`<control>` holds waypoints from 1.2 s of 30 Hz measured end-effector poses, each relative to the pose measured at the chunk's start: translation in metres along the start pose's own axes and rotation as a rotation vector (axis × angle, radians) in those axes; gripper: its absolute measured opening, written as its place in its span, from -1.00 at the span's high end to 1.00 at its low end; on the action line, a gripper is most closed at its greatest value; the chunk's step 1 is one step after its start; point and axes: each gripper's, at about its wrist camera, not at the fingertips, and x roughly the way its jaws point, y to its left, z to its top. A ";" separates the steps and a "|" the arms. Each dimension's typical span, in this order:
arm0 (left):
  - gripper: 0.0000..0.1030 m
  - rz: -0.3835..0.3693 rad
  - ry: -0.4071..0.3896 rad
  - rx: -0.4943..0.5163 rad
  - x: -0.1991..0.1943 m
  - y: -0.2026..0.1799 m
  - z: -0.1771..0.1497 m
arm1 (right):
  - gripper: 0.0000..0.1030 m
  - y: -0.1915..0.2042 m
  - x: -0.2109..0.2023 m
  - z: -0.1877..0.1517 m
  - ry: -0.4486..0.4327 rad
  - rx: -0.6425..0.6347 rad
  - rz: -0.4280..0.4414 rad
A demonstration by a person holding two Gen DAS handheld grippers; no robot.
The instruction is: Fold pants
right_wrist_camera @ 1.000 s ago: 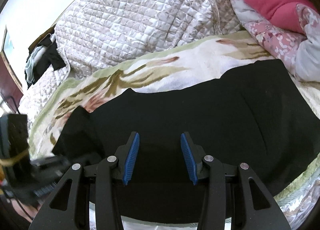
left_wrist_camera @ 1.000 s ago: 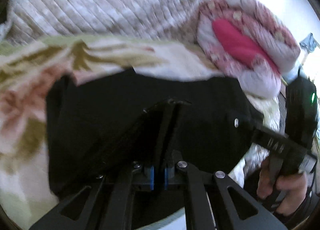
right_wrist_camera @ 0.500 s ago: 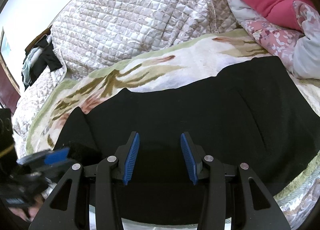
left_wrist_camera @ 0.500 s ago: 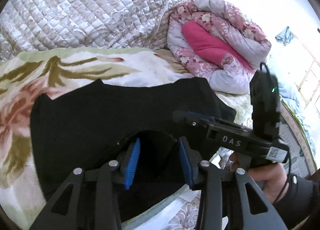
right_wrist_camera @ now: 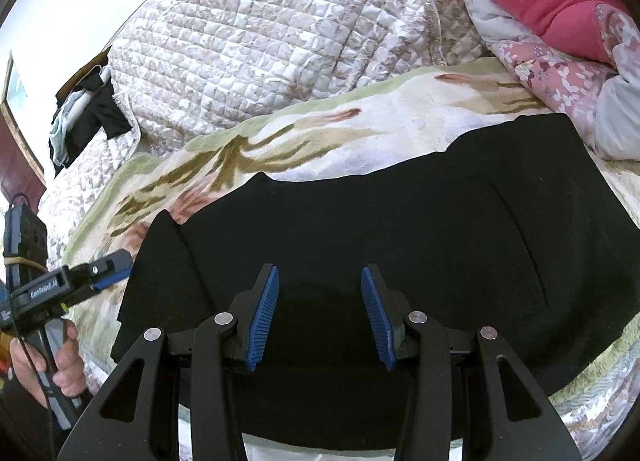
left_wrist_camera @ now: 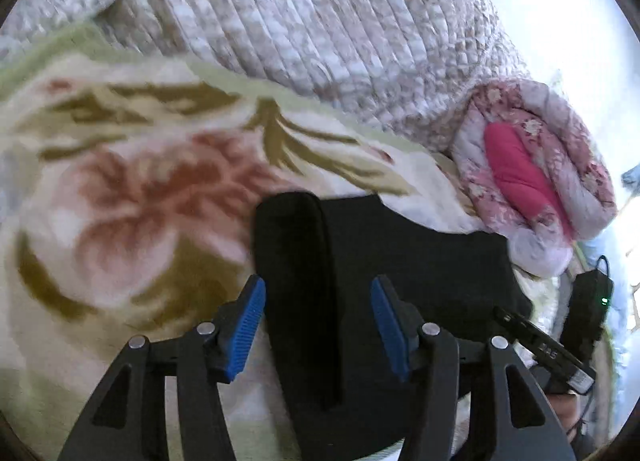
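Observation:
Black pants (right_wrist_camera: pixel 400 229) lie folded flat on a floral blanket (right_wrist_camera: pixel 320 133) on the bed. They also show in the left wrist view (left_wrist_camera: pixel 400 261), with a folded-over flap (left_wrist_camera: pixel 292 261) at their left end. My left gripper (left_wrist_camera: pixel 318 301) is open and empty, just above that left end. It shows in the right wrist view (right_wrist_camera: pixel 108 265) beside the pants' left edge. My right gripper (right_wrist_camera: pixel 318 301) is open and empty over the pants' near middle, and shows at the right of the left wrist view (left_wrist_camera: pixel 536 337).
A quilted beige bedspread (right_wrist_camera: pixel 280 29) is heaped behind the blanket. A rolled pink floral duvet (right_wrist_camera: pixel 560 29) lies at the right, close to the pants' right end. Clothes (right_wrist_camera: pixel 80 117) hang at the far left. The bed's front edge is just below the grippers.
My left gripper was shut on the pants' fabric a second ago; it opened, let go and swung left to the pants' left end. My right gripper stayed open and nearly still.

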 end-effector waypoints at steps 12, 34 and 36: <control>-0.12 -0.219 0.032 0.127 0.018 -0.064 0.019 | 0.15 0.001 0.000 -0.001 -0.003 -0.003 0.012; -0.13 0.066 0.067 0.073 -0.002 -0.004 -0.030 | 0.20 0.020 0.060 0.008 0.213 0.046 0.236; -0.13 0.069 0.076 0.072 0.001 -0.004 -0.030 | 0.21 0.016 0.063 0.009 0.228 0.085 0.265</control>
